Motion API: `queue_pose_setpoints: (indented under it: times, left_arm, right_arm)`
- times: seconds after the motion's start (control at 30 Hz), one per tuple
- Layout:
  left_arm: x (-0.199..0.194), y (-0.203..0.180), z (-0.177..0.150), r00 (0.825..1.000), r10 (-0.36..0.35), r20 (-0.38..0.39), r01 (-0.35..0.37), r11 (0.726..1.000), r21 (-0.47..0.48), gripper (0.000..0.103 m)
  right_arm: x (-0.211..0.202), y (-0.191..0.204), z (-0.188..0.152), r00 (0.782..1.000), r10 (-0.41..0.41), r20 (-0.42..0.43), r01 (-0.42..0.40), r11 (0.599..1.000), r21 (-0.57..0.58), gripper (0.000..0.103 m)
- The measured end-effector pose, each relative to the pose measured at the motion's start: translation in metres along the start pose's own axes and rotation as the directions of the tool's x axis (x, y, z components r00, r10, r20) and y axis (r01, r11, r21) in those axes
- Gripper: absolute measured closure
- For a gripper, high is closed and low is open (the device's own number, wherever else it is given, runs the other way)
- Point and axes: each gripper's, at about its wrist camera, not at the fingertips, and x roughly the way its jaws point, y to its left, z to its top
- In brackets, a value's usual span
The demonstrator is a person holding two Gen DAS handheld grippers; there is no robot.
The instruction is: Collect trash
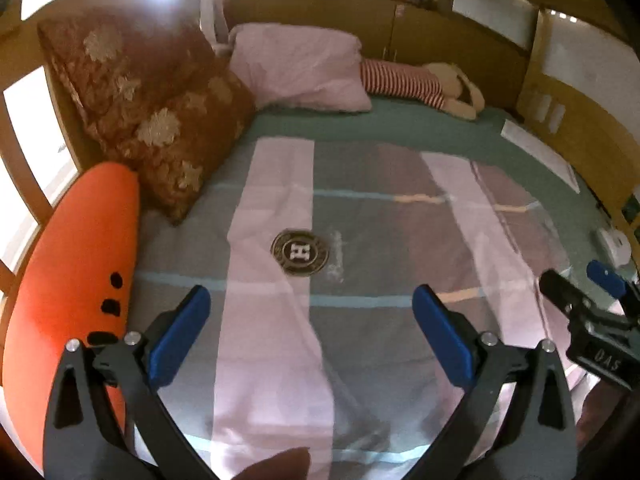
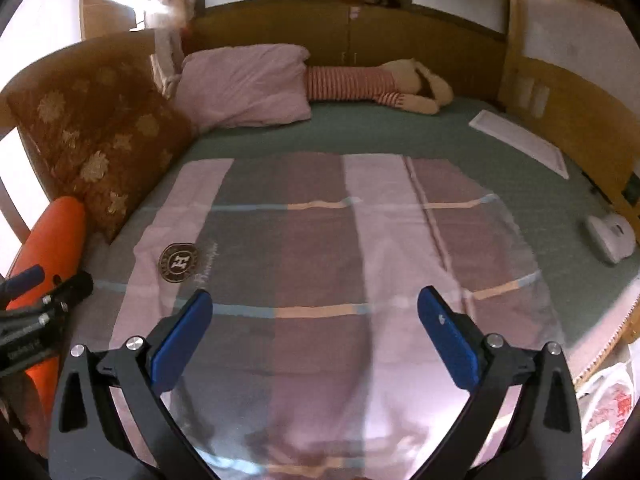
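Both tools over the bed
Left tool [image 1: 310, 312] released, empty; right tool [image 2: 314, 316] released, empty; checked quilt [image 2: 320, 260] beneath both.

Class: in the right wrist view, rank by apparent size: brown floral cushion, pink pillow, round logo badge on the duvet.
1. brown floral cushion
2. pink pillow, though it lies farther away, so this order is unsure
3. round logo badge

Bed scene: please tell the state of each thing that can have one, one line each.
left gripper: open, empty
right gripper: open, empty
checked quilt: spread flat
pink pillow: lying at bed head
floral cushion: leaning on the bed's side board
stuffed doll: lying down
white paper: lying flat
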Motion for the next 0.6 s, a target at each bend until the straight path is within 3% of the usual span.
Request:
queue_pose_setpoints:
  times: [0.13,0.6]
  left_arm:
    - [0.012,-0.003,-0.008,0.999,0.043,0.005,-0.043,0.998,0.041,0.003]
    - [0.015,-0.02,-0.01,0.999,0.034,0.041,-0.036,0.999,0.038,0.003]
  right_arm:
    - [0.018,0.002,-0.006,1.0,-0.015,0.004,0.015,1.0,0.006,0.003]
    - [0.024,-0.018,-0.01,1.0,-0.024,-0.007,0.024,0.999,0.036,0.003]
